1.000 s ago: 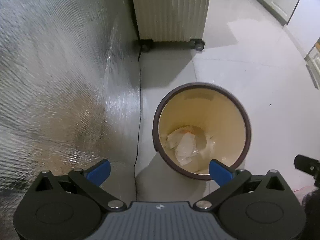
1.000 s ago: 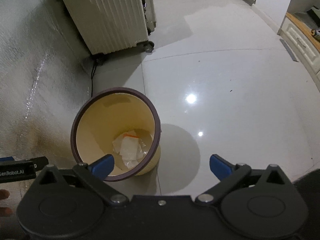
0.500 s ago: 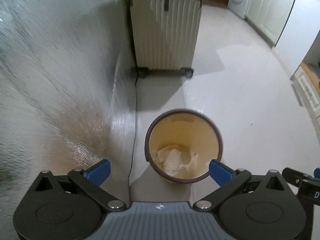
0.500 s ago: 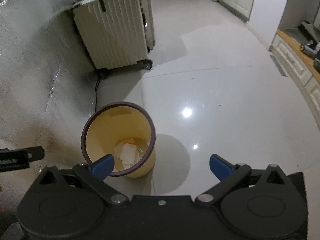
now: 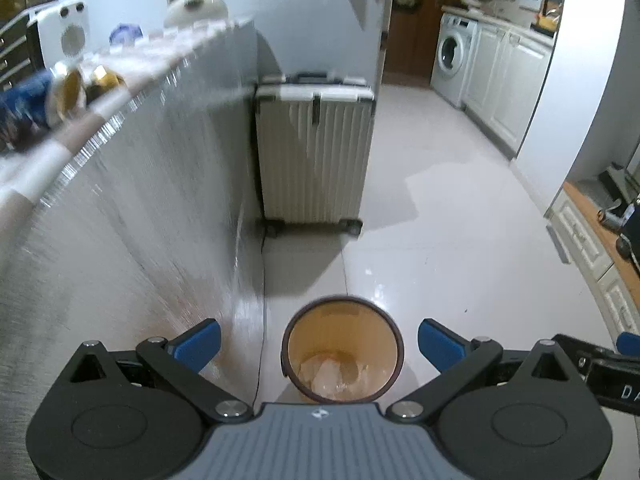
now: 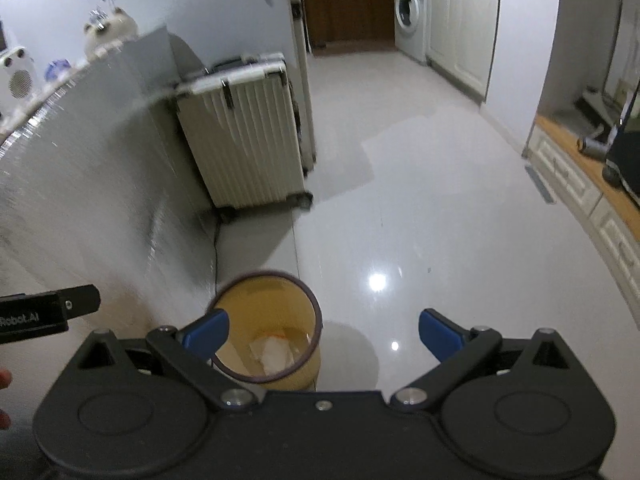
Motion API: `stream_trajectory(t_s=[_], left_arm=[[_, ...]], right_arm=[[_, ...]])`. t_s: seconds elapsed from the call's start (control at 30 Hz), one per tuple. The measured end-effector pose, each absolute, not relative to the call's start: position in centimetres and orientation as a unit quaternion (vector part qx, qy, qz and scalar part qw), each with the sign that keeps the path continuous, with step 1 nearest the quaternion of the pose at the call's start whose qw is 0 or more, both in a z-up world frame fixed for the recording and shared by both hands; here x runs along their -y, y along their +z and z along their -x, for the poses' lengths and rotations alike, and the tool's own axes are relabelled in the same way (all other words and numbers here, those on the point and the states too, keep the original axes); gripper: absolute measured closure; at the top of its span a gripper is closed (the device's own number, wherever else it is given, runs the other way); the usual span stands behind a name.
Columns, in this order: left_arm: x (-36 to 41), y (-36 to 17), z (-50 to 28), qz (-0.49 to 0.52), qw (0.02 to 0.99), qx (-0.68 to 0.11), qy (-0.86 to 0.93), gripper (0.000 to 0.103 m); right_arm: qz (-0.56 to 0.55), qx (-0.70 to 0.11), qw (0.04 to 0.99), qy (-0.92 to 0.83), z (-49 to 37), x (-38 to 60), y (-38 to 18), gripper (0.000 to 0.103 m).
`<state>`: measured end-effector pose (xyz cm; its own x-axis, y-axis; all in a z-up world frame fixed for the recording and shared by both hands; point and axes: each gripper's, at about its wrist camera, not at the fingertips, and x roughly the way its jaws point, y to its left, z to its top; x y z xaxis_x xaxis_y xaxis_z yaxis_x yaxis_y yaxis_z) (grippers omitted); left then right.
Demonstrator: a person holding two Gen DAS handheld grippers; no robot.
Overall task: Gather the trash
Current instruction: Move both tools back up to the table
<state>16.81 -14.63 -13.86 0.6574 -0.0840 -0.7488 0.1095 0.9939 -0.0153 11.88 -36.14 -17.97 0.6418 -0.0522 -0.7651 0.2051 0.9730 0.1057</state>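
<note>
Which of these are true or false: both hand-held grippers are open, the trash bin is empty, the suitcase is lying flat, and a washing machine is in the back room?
1. Both the left hand-held gripper and right hand-held gripper are open, holding nothing. True.
2. The trash bin is empty. False: crumpled trash lies at its bottom.
3. The suitcase lies flat. False: it stands upright on its wheels.
4. A washing machine stands in the back room. True.

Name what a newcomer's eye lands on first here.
First, the round bin with a dark rim on the glossy floor, low in both views, with crumpled pale trash at its bottom. Behind it, a cream ribbed suitcase stands upright beside the silvery foil-covered wall. The left gripper and right gripper both frame the scene open and empty.
</note>
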Motion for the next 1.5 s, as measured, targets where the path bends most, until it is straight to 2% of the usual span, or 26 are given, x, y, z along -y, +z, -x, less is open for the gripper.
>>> stream_trajectory(t_s=[0.37,0.87,1.2,1.5], left_arm=[[13.0,-6.2,-12.5,-0.006,0.938,-0.336,-0.087,0.000],[7.8,2.4,-7.4,0.006,0.968,-0.235,-0.086,0.000],[-0.1,6.3,-4.6,0.026,0.984,-0.177,-0.015,0.000],[-9.3,6.2,-3.9,0.040,0.979,-0.180,0.084,0.000]], right_arm=[[-0.083,-0.332,0.938,-0.050,-8.4,34.3,-9.5,0.001],[-0.067,-0.234,0.970,-0.013,-4.9,30.9,-0.9,0.001],[-0.058,-0.178,0.982,0.035,-4.5,27.0,3.5,0.000],[-0.057,-0.157,0.983,0.070,-6.1,22.8,5.0,0.000]])
